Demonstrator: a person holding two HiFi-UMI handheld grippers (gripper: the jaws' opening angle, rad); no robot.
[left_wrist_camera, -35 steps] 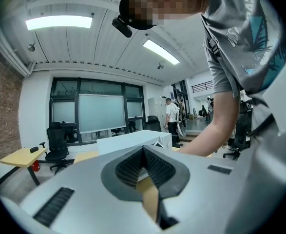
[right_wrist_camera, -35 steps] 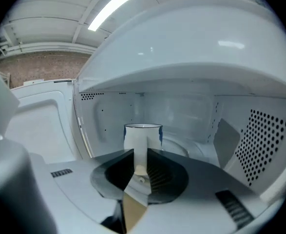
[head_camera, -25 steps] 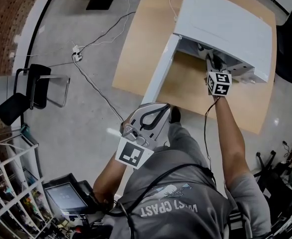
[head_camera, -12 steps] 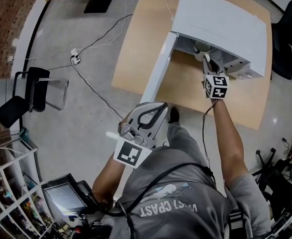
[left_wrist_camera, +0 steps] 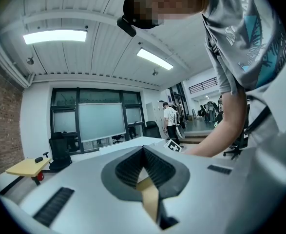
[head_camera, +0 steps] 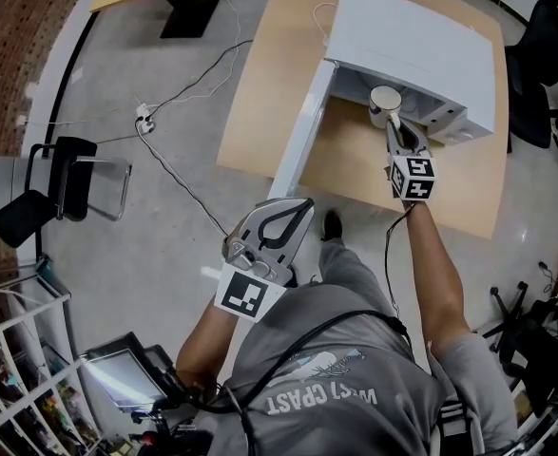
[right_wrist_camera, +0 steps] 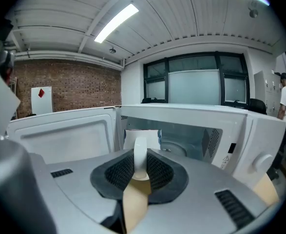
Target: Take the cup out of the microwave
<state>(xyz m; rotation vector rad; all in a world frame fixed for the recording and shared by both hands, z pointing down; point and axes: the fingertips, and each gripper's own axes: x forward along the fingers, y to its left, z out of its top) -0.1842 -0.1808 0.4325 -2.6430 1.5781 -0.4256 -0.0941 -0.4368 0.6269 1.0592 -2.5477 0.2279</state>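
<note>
The right gripper (head_camera: pixel 395 129), grasping the white cup (head_camera: pixel 384 101) by its handle, is drawing it out of the open microwave (head_camera: pixel 421 41) over the desk (head_camera: pixel 259 103), nearly completing removal, while the left gripper (head_camera: pixel 288 218) is idling, clenched and empty.

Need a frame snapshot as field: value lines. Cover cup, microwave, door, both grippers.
cup: white cup, at the microwave's open front, carried by its handle
microwave: white microwave, standing on a wooden table
door: door swung wide open, on the left in the head view
right gripper: right gripper, jaws closed on the cup's handle
left gripper: left gripper, jaws together, nothing between them, held near the person's body, away from the microwave
</note>
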